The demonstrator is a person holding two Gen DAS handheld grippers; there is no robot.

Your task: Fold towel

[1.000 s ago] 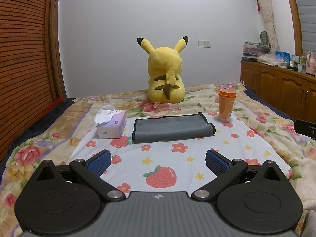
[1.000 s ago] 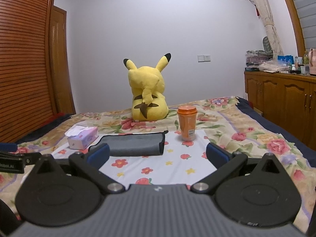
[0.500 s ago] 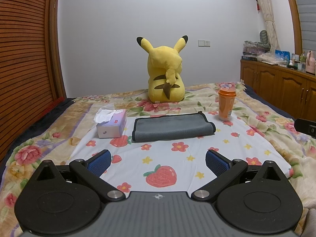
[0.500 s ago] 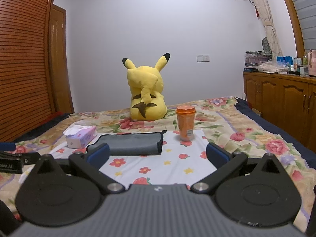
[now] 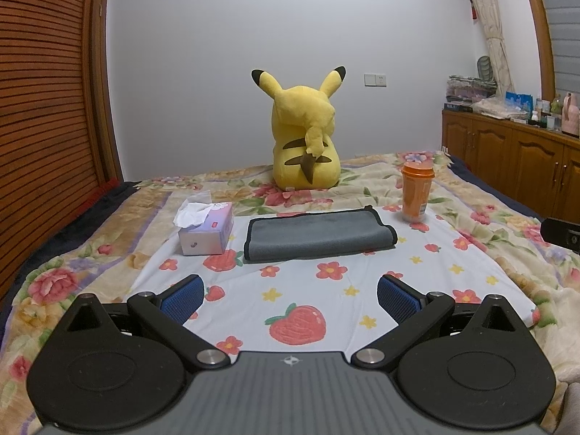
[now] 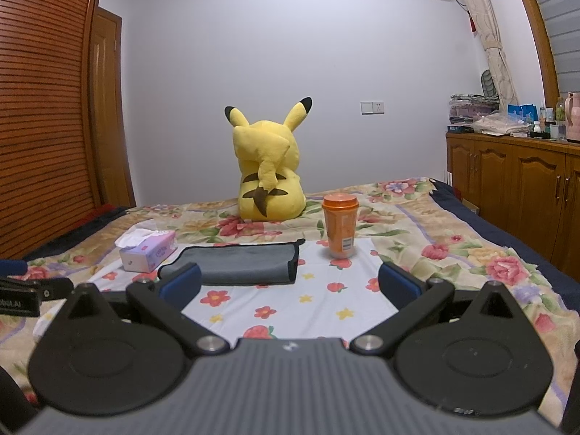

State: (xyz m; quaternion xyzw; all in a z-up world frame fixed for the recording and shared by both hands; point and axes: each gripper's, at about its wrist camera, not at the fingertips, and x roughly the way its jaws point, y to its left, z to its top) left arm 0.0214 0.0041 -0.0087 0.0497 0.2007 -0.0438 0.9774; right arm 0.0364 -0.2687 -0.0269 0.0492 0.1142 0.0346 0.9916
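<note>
My left gripper [image 5: 290,295] and right gripper [image 6: 290,284] both hang spread wide, holding nothing, above the white fruit-print cloth [image 5: 362,282]. The grey towel [image 5: 319,233] lies folded ahead of me, between a tissue box [image 5: 208,230] and an upright orange cup [image 5: 417,192]. A yellow plush [image 5: 306,137] sits behind.

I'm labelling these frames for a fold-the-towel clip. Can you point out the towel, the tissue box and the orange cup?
towel [image 5: 319,233]: left wrist view, middle of its grey top layer.
tissue box [image 5: 206,237]: left wrist view, its near front face.
orange cup [image 6: 340,230]: right wrist view, middle of its side wall.
</note>
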